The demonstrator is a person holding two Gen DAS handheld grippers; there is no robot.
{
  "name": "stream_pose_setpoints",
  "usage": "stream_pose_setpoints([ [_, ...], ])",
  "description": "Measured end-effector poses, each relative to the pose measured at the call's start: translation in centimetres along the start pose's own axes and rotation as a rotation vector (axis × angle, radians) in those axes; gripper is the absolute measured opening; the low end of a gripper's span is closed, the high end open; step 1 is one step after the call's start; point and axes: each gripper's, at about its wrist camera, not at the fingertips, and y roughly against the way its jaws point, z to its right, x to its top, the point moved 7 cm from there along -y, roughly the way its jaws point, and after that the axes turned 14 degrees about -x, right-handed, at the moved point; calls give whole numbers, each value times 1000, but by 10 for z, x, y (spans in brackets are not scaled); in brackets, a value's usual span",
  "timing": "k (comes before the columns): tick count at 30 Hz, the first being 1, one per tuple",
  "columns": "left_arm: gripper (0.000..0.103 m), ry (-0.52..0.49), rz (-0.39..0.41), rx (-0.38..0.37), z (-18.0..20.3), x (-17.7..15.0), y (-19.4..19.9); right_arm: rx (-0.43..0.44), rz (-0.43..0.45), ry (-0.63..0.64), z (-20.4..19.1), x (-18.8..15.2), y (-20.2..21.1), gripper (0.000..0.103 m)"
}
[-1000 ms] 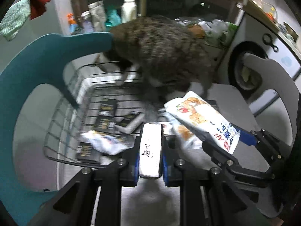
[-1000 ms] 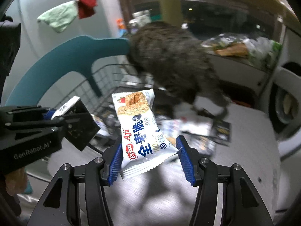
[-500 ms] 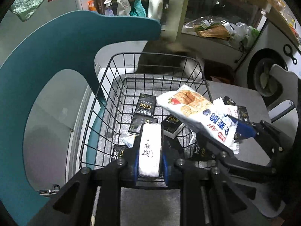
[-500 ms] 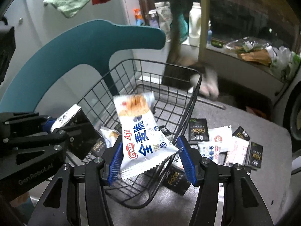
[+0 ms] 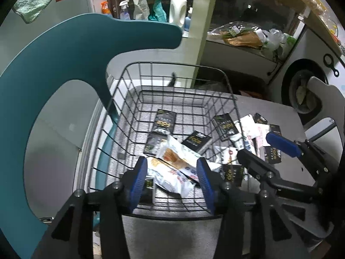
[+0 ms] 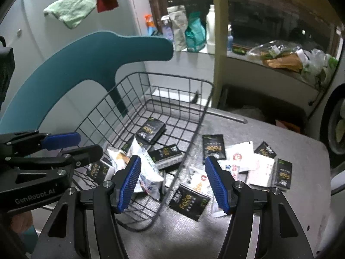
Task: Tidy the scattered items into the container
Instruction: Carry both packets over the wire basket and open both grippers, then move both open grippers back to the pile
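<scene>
Left wrist view: my left gripper [image 5: 171, 178] hung over the near rim of the wire basket [image 5: 226, 79], its jaws opening and gripping nothing. Below and between its blue pads [image 5: 138, 178], on the basket floor, lay a white biscuit pack [image 5: 174, 164] among black sachets [image 5: 165, 123]. To the right, my right gripper [image 5: 258, 151] reached in over the basket's right edge. More sachets lay outside on the grey table [image 5: 286, 118], just beyond the basket's right wall. A teal chair back [image 5: 64, 49] curved round the basket's left side.

Right wrist view: my right gripper [image 6: 172, 183] straddled the basket [image 6: 168, 77] wall, jaws opening, nothing between the pads [image 6: 215, 183]. The left pad stood over the basket interior, close above the biscuit pack [image 6: 148, 172]; the right pad stood over the table [image 6: 280, 133]. Directly under the gap, outside the wire, lay a black sachet [image 6: 189, 200] and a white packet [image 6: 197, 179]. Further right, loose sachets and white packets [image 6: 261, 168] lay scattered, overlapping one another. My left gripper [image 6: 71, 144] entered from the left, above the basket's near left corner, its jaws parted and empty.
</scene>
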Motion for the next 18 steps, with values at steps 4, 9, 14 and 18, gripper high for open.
stream_pose_setpoints([
  [4,53,-24,-14,-46,29,-5,-5,-29,-14,-5,25,-15,8,62],
  [9,59,-101,-32,-120,93,-16,-19,-107,-25,-64,87,-48,21,63],
  [14,68,-179,-68,-177,161,-32,-55,-175,-77,-136,152,-87,18,66],
  [18,68,-172,-129,-202,184,-42,-97,-197,-132,-202,193,-118,5,66],
])
